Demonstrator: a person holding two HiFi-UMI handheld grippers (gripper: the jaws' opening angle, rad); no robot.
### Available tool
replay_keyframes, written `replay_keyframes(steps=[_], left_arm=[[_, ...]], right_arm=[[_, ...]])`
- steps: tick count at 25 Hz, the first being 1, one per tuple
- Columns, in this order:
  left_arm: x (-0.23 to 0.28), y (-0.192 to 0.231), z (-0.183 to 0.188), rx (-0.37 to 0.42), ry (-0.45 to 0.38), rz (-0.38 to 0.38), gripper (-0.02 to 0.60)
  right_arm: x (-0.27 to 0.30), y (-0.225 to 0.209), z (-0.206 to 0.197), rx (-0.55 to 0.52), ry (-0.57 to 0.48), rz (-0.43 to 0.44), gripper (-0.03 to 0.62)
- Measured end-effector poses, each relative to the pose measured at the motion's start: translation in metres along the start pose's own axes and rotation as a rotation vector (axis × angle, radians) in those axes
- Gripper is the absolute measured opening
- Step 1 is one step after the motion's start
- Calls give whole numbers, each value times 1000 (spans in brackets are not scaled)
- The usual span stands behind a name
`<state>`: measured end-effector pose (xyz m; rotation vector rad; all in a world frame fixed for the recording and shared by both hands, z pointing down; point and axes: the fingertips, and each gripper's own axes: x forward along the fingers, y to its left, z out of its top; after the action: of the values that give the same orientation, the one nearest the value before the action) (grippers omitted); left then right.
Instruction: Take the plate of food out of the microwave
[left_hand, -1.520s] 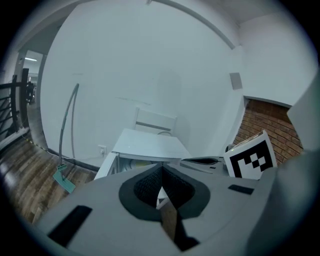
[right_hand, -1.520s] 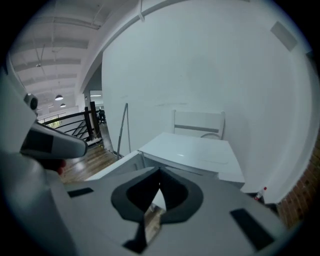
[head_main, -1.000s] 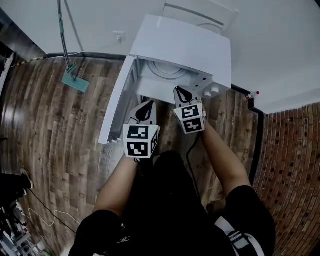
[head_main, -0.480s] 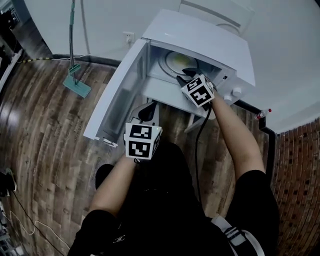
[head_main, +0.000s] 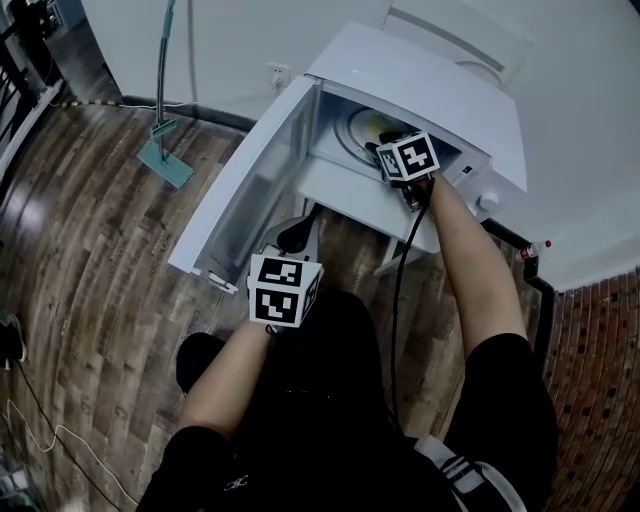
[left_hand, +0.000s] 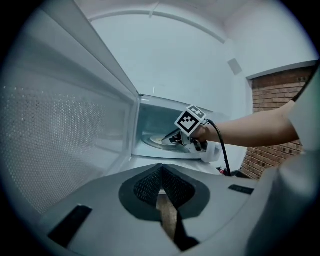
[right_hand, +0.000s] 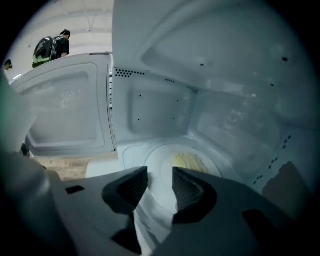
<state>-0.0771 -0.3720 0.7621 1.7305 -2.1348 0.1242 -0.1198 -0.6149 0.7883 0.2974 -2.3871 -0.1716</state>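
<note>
The white microwave (head_main: 420, 85) stands with its door (head_main: 250, 195) swung out to the left. Inside, a white plate (head_main: 358, 130) carries yellow food (right_hand: 189, 161) on the turntable. My right gripper (head_main: 385, 152) reaches into the cavity; its jaws are opening, and the plate's near rim (right_hand: 162, 170) shows in the gap between the pads without being pressed. My left gripper (head_main: 291, 238) hangs low in front of the microwave, shut and holding nothing. From the left gripper view the right gripper (left_hand: 172, 140) hovers at the plate (left_hand: 154, 141).
A green floor mop (head_main: 165, 160) leans by the wall at the left, near a wall outlet (head_main: 277, 73). A small red-capped bottle (head_main: 545, 244) sits right of the microwave by a brick wall (head_main: 600, 380). A black cable (head_main: 398, 290) trails from the right gripper. People (right_hand: 52, 47) stand far off.
The right gripper has moved from the microwave's front edge into the cavity and its jaws have parted. The door stands wider. The left gripper stayed low in front.
</note>
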Motion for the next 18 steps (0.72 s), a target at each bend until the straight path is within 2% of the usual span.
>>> replay_keyframes(steps=[7, 10, 18], left_arm=[[0, 13, -3, 1, 19, 20, -6], [0, 18, -3, -23, 20, 22, -6], [1, 15, -11, -27, 39, -1, -6]], right_arm=[[9, 7, 3, 59, -21, 47, 152], [8, 11, 0, 101, -21, 81, 152], [-2, 20, -3, 71, 1, 120, 153]])
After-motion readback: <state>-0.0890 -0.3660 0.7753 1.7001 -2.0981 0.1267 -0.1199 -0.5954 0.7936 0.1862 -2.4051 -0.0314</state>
